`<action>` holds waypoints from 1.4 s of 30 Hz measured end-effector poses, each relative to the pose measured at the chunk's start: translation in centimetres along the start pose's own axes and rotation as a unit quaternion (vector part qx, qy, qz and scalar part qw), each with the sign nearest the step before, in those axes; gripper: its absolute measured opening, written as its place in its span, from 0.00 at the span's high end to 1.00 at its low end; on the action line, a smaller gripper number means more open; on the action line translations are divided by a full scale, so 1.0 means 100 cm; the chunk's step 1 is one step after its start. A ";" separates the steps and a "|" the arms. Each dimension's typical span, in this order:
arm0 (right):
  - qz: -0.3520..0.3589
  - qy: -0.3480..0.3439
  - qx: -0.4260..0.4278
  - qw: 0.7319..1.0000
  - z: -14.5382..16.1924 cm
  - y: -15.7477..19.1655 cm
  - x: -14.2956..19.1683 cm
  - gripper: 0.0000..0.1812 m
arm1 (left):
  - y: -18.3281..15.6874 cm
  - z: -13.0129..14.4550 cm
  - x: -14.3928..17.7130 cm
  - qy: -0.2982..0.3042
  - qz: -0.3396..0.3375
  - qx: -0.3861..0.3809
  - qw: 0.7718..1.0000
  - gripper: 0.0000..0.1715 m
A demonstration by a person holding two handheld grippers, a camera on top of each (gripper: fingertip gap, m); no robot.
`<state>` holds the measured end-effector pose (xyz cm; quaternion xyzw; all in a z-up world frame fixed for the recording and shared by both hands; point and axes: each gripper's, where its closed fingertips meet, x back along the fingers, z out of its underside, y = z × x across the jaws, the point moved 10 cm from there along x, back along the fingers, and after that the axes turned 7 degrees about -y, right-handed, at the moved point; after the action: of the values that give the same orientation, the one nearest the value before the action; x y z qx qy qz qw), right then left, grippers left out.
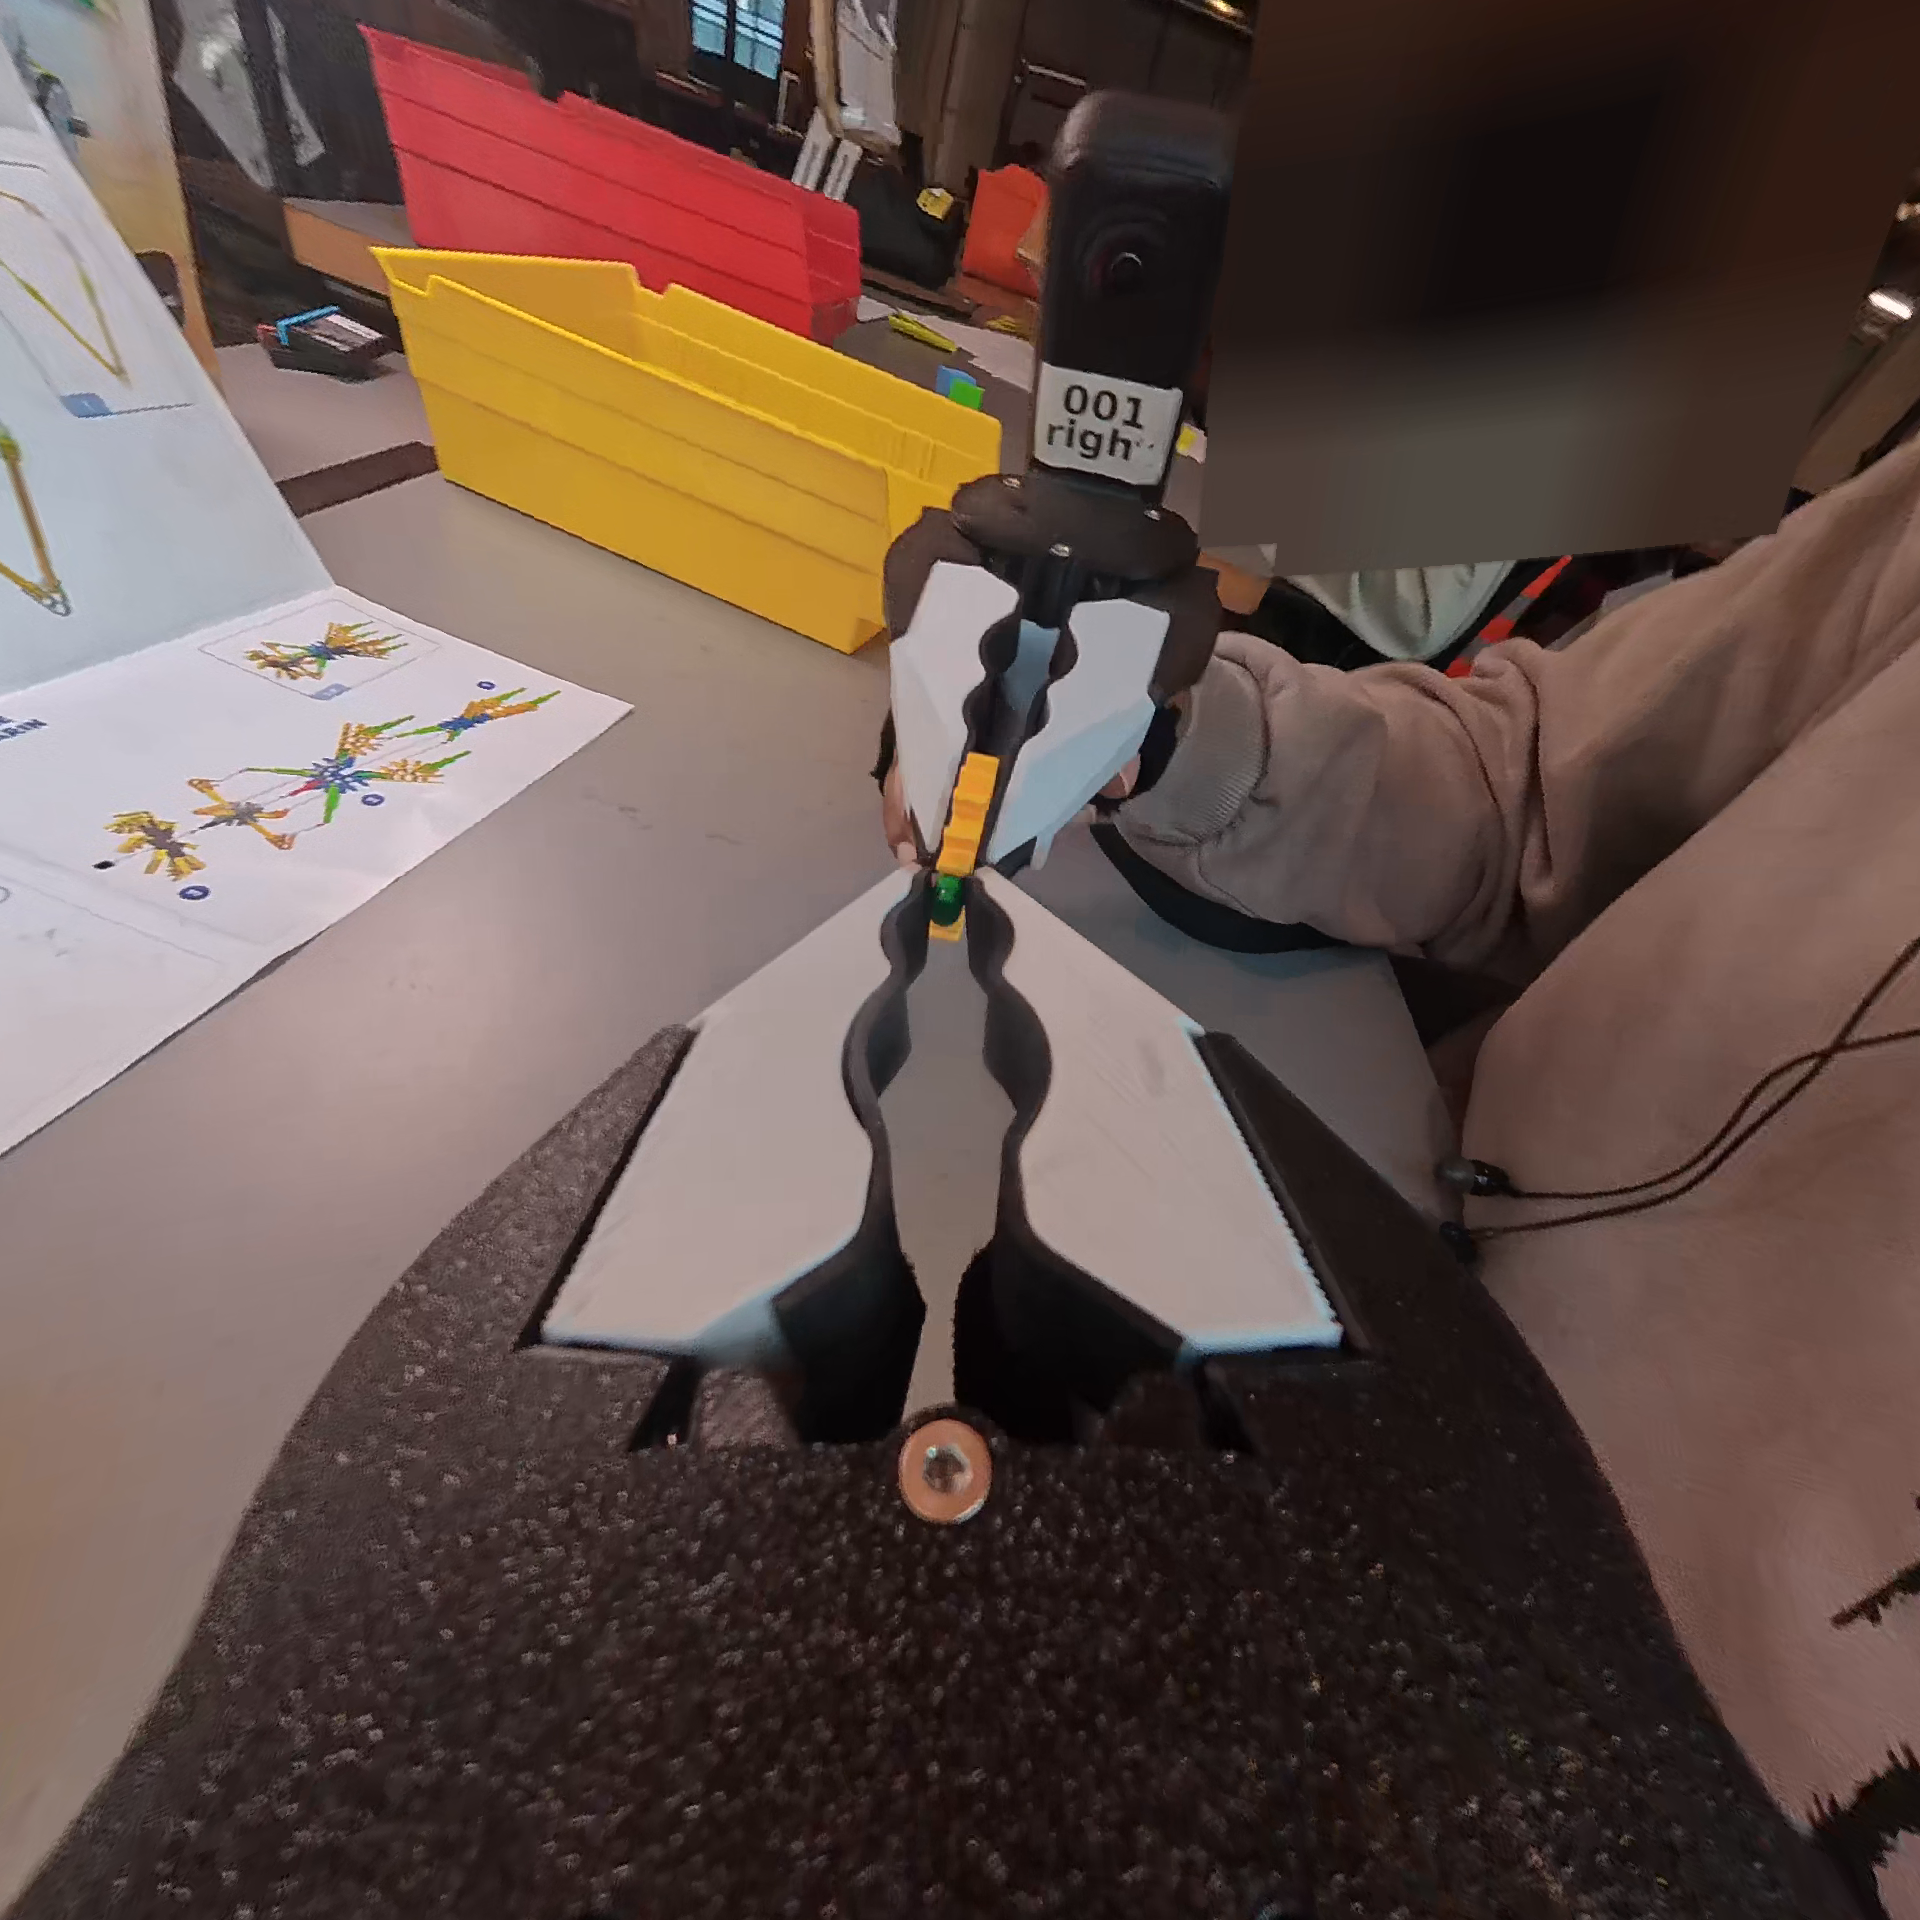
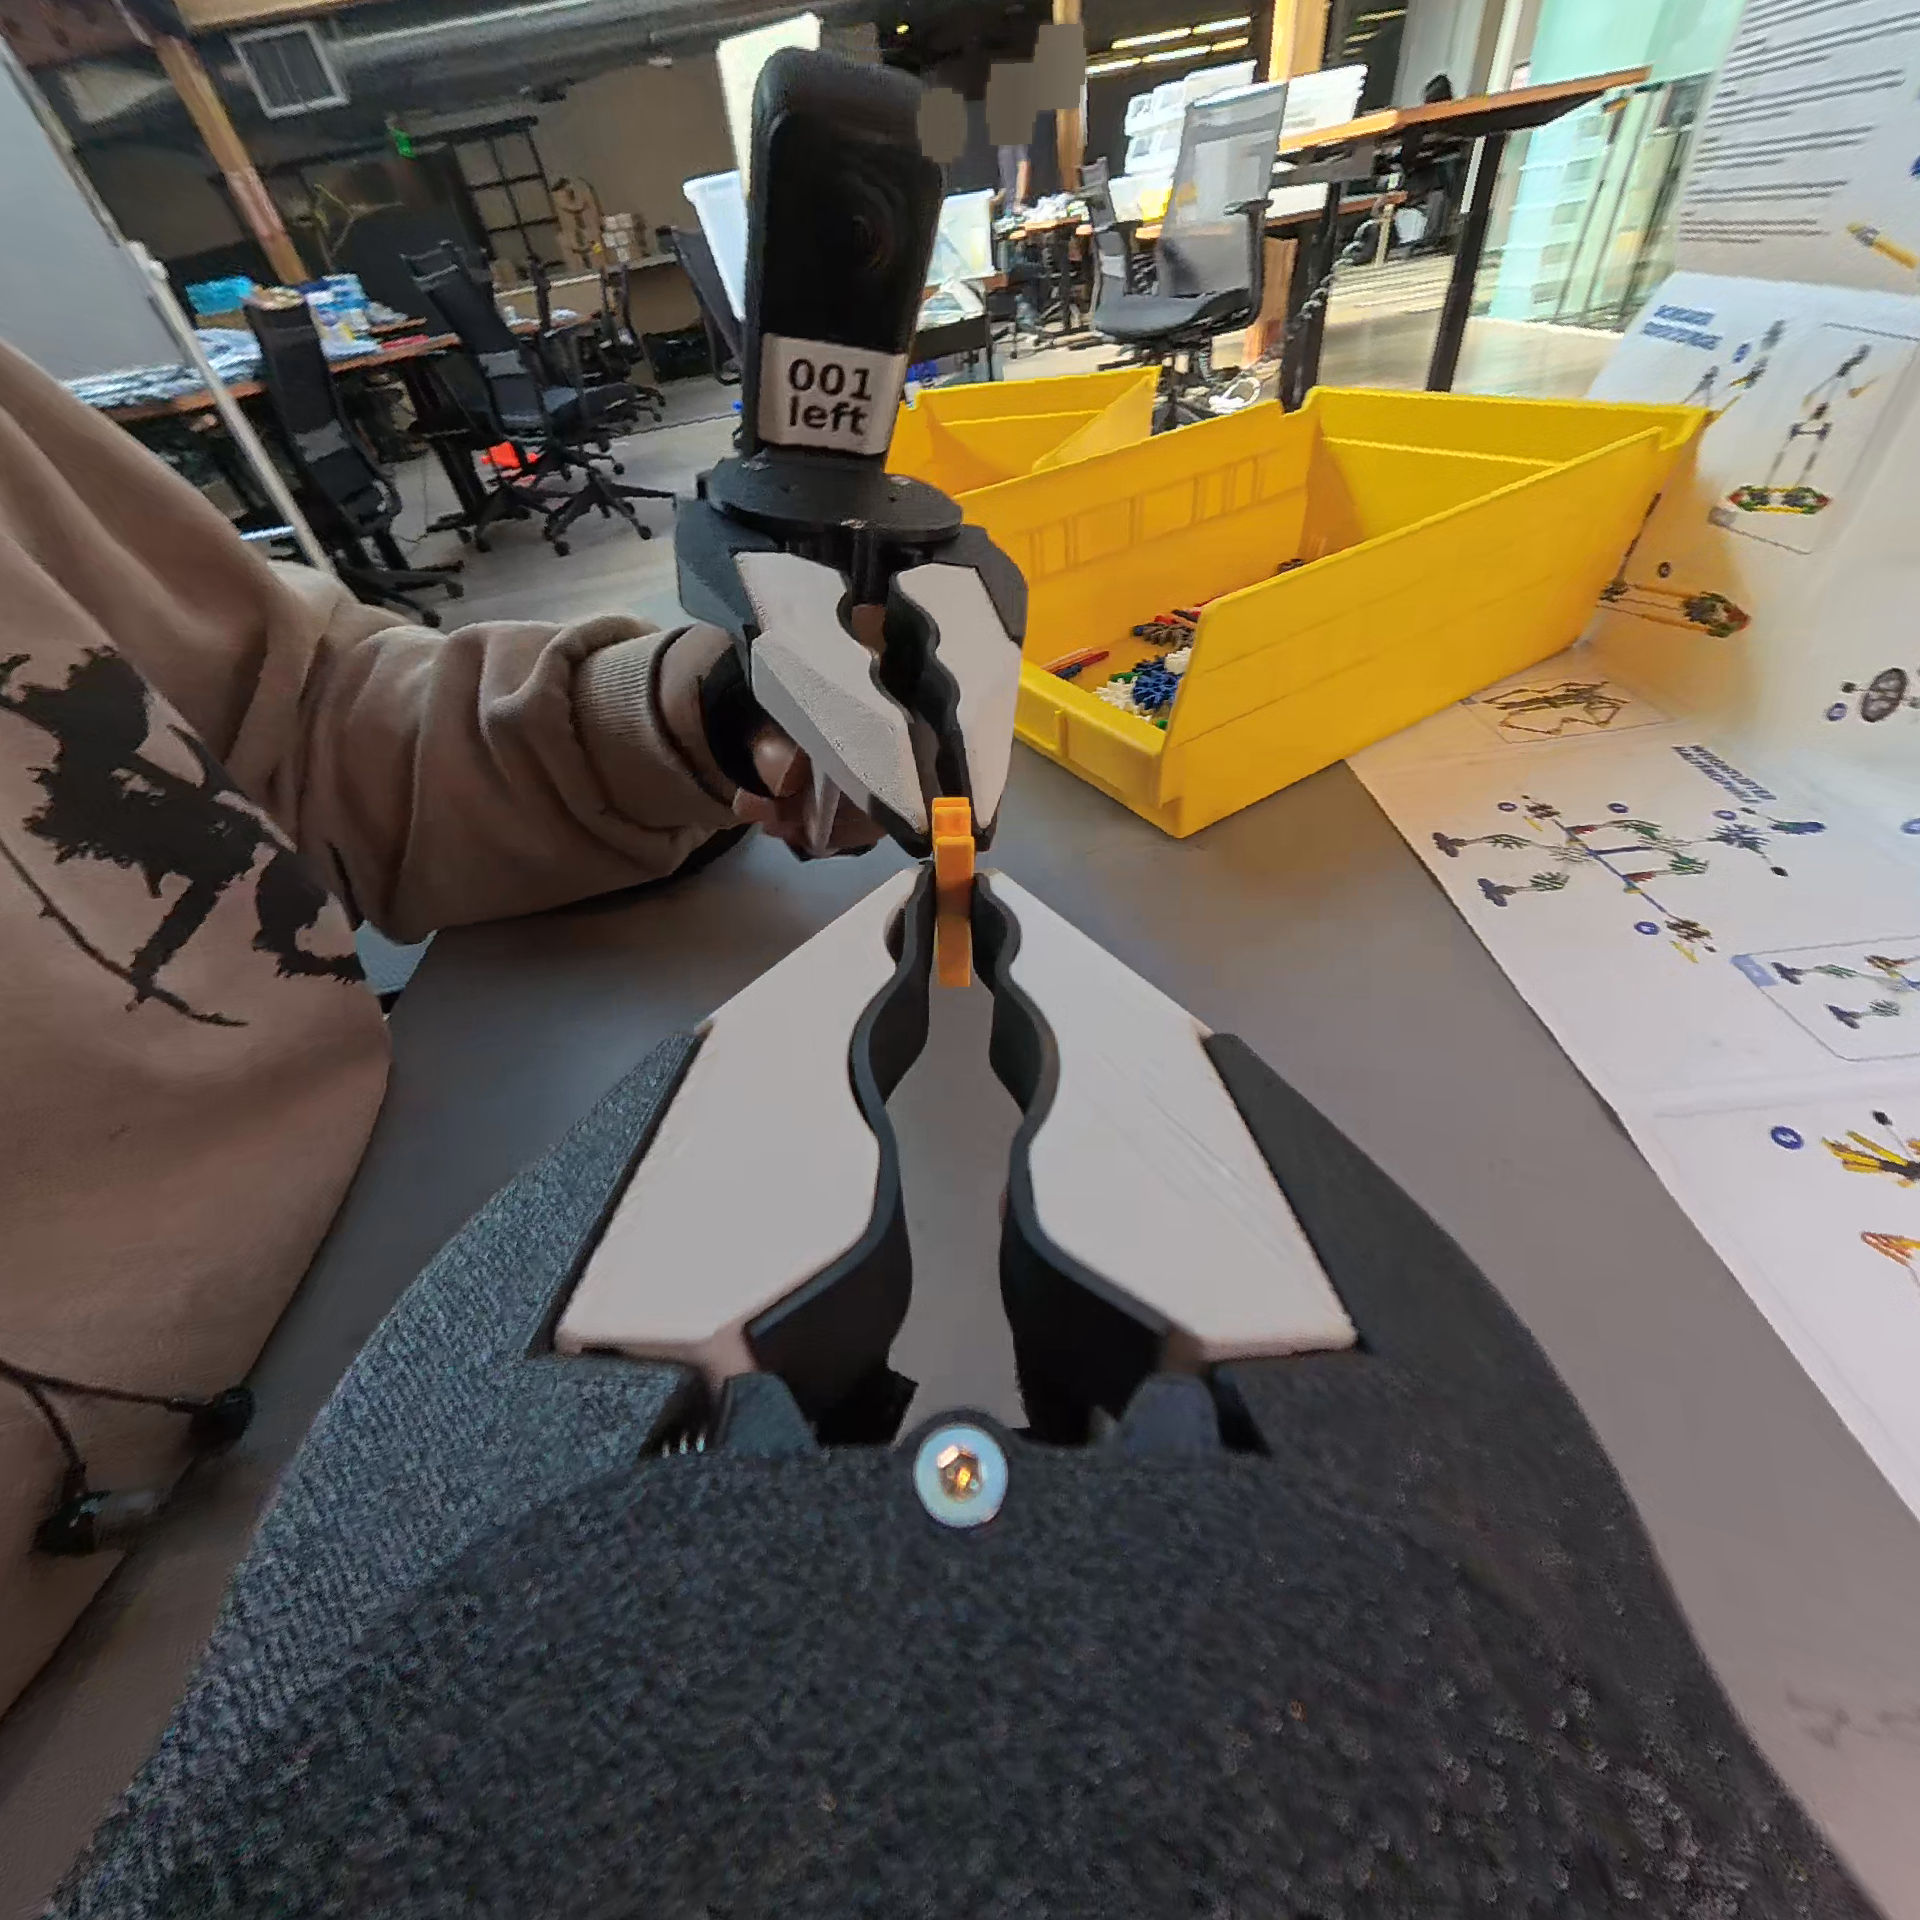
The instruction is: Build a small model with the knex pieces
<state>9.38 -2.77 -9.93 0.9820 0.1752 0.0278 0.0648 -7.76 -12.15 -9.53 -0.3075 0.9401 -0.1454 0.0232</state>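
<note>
My left gripper (image 1: pixel 943 891) is shut on a small green and yellow piece (image 1: pixel 945 910) at its fingertips. My right gripper (image 2: pixel 951 894) is shut on an orange-yellow toothed connector (image 2: pixel 953 925), which also shows in the left wrist view (image 1: pixel 969 805). The two grippers point at each other tip to tip above the grey table (image 1: pixel 644 935). The right gripper (image 1: pixel 961 857) shows in the left wrist view, and the left gripper (image 2: pixel 951 826) shows in the right wrist view. The two pieces meet between the tips. Whether they are joined is hidden.
A yellow bin (image 2: pixel 1351 644) holding several small coloured parts stands behind the grippers, also in the left wrist view (image 1: pixel 675 457). Red bins (image 1: pixel 603 197) stand farther back. Printed instruction sheets (image 1: pixel 260 790) (image 2: pixel 1714 935) lie and stand at one side. A person's beige sleeves (image 1: pixel 1403 790) (image 2: pixel 416 707) hold both grippers. The grippers are tip to tip, or close to it.
</note>
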 end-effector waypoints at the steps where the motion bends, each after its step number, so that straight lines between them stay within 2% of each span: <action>1: 0.027 -0.008 -0.006 1.000 0.000 -0.002 -0.002 0.98 | 0.003 0.000 0.000 -0.015 -0.020 0.006 1.000 0.97; 7: 0.205 -0.026 -0.003 0.979 0.001 -0.004 -0.016 0.96 | 0.010 -0.001 -0.009 -0.047 -0.175 -0.060 0.982 0.96; 11: 0.295 -0.014 0.014 0.955 0.002 -0.003 -0.020 0.96 | 0.006 -0.001 -0.024 -0.007 -0.265 -0.167 0.950 0.95; 14: 0.330 -0.006 0.024 0.943 0.004 -0.005 -0.021 0.96 | 0.004 -0.001 -0.035 0.028 -0.310 -0.242 0.919 0.95; 18: 0.358 0.002 0.031 0.933 0.006 -0.010 -0.025 0.98 | 0.009 0.001 -0.048 0.044 -0.363 -0.290 0.884 0.98; 19: 0.361 0.001 0.038 0.932 0.004 -0.011 -0.023 0.98 | 0.010 0.000 -0.050 0.039 -0.370 -0.287 0.883 0.98; 22: 0.332 -0.032 0.000 0.943 -0.004 -0.019 -0.013 0.98 | 0.014 -0.012 -0.046 0.008 -0.363 -0.257 0.896 0.97; 25: 0.319 -0.053 -0.019 0.946 -0.004 -0.028 0.008 0.98 | 0.020 -0.024 -0.024 -0.015 -0.366 -0.215 0.905 0.97; 27: 0.300 -0.065 -0.007 0.952 -0.007 -0.030 0.022 0.98 | 0.022 -0.037 0.003 -0.026 -0.389 -0.192 0.901 0.97; 30: 0.271 -0.080 -0.001 0.959 -0.012 -0.031 0.033 0.98 | 0.036 -0.054 0.056 0.004 -0.455 -0.171 0.874 0.97; 32: 0.254 -0.088 -0.005 0.963 -0.014 -0.031 0.035 0.98 | 0.052 -0.057 0.089 0.051 -0.491 -0.135 0.859 0.96; 35: 0.224 -0.085 -0.004 0.971 -0.013 -0.028 0.031 0.97 | 0.066 -0.055 0.119 0.078 -0.513 -0.116 0.847 0.84; 36: 0.214 -0.085 -0.004 0.973 -0.012 -0.027 0.029 0.97 | 0.066 -0.054 0.121 0.067 -0.503 -0.115 0.854 0.81; 38: 0.190 -0.088 -0.003 0.978 -0.011 -0.024 0.026 0.97 | 0.059 -0.054 0.113 0.014 -0.436 -0.096 0.895 0.78; 40: 0.153 -0.111 -0.019 0.982 -0.011 -0.021 0.023 0.97 | 0.047 -0.052 0.091 -0.034 -0.312 -0.051 0.948 0.78; 42: 0.125 -0.138 -0.046 0.981 -0.011 -0.019 0.021 0.97 | 0.035 -0.047 0.063 -0.053 -0.165 0.015 0.985 0.79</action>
<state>10.63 -0.13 -9.02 0.9865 0.0388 -0.0924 0.1293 -15.50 -11.97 -5.78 -0.4653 0.8715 -0.1453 0.0533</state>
